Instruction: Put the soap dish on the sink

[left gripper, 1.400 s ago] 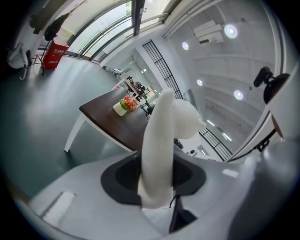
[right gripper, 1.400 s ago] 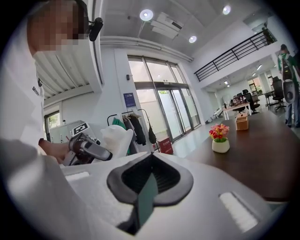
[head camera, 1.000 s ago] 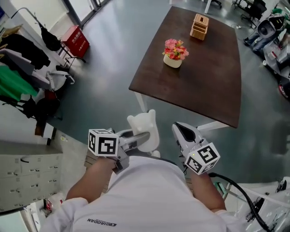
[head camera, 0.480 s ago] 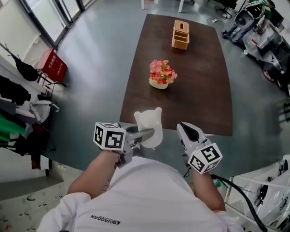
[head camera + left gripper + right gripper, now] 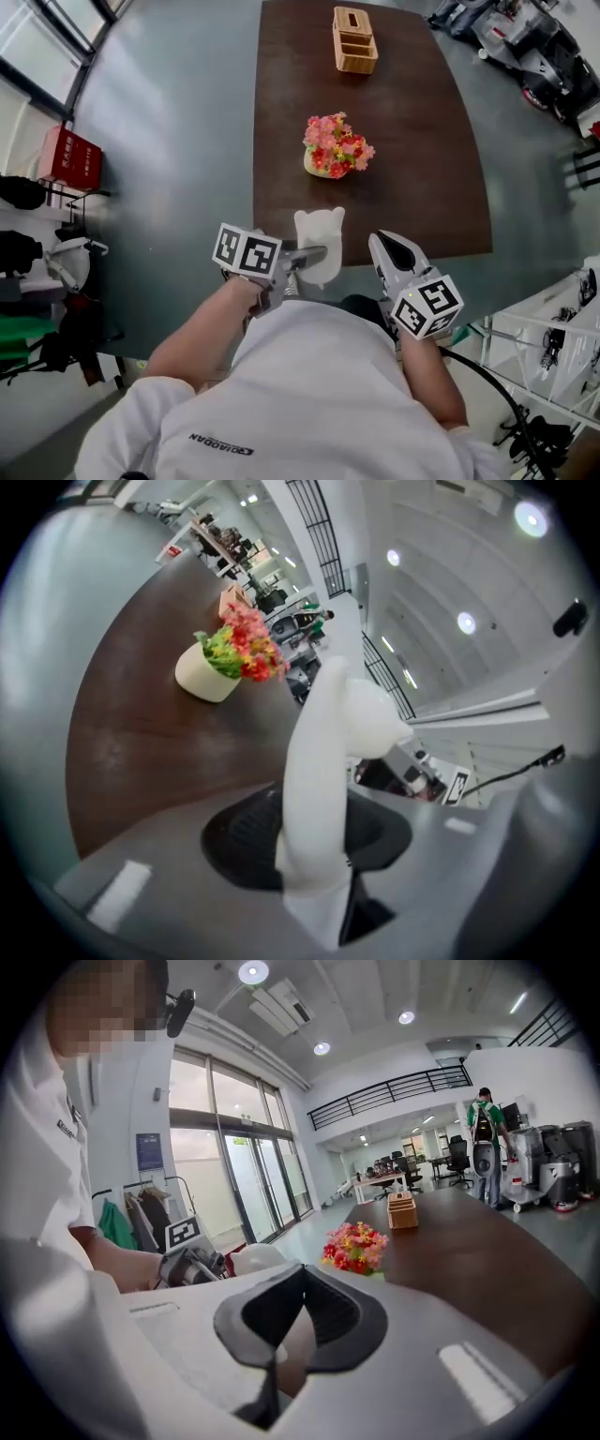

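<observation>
Head view puts the white soap dish at frame centre, pinched in the left tool and overlapping the near edge of the dark table. Just right of it, the right tool has its jaws pressed together on nothing, with its tip over that same edge.

The table runs straight up the frame. Its left edge borders a wide stretch of bare grey floor. Its right edge meets a narrower strip of floor before the parked machines in the upper right.

On the table, a flower pot stands higher in the frame in line with the soap dish, and a wooden box lies beyond it near the top. The table's right half is bare. A red box and hanging clothes crowd the left edge of the frame.

A second ago the table lay slanted in the upper right and both tools hung over floor, short of its corner. Now they are at its near edge, and the left tool's grip is unchanged.
</observation>
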`<state>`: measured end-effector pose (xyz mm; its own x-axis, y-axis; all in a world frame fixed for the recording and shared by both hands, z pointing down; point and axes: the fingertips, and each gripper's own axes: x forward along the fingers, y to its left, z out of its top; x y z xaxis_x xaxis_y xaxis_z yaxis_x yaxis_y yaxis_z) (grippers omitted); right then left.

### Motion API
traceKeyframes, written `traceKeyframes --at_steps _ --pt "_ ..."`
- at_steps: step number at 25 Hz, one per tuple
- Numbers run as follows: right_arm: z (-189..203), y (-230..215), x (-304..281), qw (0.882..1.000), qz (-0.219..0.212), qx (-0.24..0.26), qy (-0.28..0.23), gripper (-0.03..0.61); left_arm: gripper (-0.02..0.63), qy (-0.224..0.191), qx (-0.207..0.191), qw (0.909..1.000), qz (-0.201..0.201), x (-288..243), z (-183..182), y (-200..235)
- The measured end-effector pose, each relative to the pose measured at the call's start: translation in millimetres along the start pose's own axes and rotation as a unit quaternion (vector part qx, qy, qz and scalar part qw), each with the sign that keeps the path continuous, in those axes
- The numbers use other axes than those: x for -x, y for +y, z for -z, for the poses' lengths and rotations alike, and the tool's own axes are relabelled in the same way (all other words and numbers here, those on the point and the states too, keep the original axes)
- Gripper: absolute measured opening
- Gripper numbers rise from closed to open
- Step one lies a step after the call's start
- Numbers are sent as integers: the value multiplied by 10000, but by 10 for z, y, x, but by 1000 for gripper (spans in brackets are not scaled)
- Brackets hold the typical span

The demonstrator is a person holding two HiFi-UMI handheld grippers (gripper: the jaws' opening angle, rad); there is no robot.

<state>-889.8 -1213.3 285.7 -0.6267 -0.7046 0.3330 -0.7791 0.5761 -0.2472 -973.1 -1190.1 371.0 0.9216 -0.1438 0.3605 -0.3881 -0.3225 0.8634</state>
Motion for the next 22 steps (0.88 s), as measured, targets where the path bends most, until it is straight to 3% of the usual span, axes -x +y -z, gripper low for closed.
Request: traceKeyframes --at_steps 5,9,14,22 --pt "158 -23 -12 9992 229 -174 287 2 161 431 931 9936 470 -254 143 394" --pt "182 -163 -52 9988 188 -276 368 2 161 888 1196 9870 599 -558 204 611" --pt "258 -237 -126 9977 -102 -394 536 2 161 903 2111 9686 950 -839 261 752" --pt "221 -376 -221 9964 -435 -370 633 2 164 1144 2450 9607 629 -959 355 991"
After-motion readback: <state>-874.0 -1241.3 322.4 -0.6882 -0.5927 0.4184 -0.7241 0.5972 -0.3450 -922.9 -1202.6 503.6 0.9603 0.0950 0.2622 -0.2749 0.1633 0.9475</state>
